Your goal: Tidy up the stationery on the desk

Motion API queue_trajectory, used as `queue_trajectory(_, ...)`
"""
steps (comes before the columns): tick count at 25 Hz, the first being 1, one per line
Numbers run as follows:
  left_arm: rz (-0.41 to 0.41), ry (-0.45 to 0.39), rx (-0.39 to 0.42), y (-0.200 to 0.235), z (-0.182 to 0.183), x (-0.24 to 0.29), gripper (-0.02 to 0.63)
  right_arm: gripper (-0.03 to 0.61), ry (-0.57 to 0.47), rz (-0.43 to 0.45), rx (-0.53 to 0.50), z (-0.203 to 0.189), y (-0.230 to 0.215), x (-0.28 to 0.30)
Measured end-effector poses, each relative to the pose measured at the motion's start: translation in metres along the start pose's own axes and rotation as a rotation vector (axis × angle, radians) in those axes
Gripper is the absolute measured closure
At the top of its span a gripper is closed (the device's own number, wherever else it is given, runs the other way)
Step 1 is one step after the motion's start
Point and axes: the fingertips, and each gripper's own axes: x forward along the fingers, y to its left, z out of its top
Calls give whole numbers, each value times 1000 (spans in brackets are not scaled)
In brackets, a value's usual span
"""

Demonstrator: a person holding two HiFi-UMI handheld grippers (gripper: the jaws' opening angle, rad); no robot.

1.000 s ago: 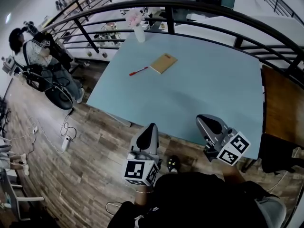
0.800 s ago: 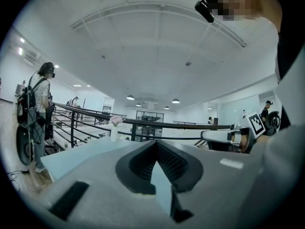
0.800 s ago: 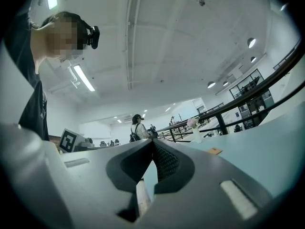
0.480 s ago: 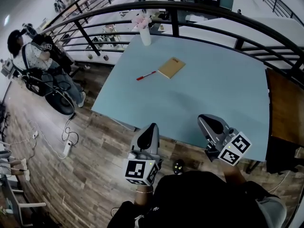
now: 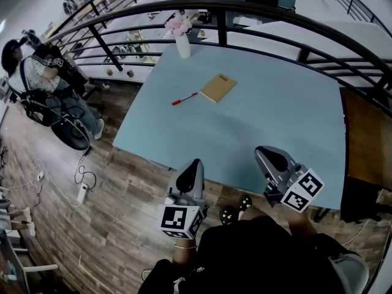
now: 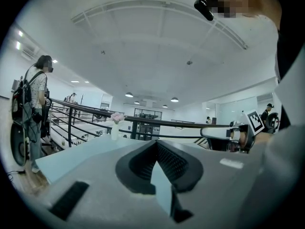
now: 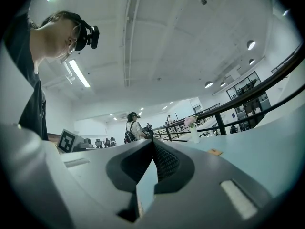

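— Where is the stationery seen?
— A slim red pen (image 5: 184, 98) is seen just beside a tan rectangular notebook (image 5: 218, 87) on the pale blue desk (image 5: 275, 121).
— And the grippers?
— The left gripper (image 5: 195, 165) and the right gripper (image 5: 268, 154) are seen fully closed, with nothing gripped, at the desk's near edge

A pale blue surface (image 5: 263, 109) is seen, bare over its near half. A white vase (image 5: 183, 45) with pink flowers is stood at the far left corner. A tan notebook (image 5: 218, 87) is laid flat in the far half, and a red pen (image 5: 184, 98) is laid just beside it, nearer the left edge.
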Motion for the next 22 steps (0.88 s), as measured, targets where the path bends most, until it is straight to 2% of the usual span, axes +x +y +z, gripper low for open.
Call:
queue_trajectory(11, 40, 7, 28, -13, 0, 52, 617, 580, -5, 35, 2, 13, -59, 4)
queue_trajectory(22, 46, 42, 56, -26, -4, 105, 615, 578, -12, 24, 11, 28, -114, -2)
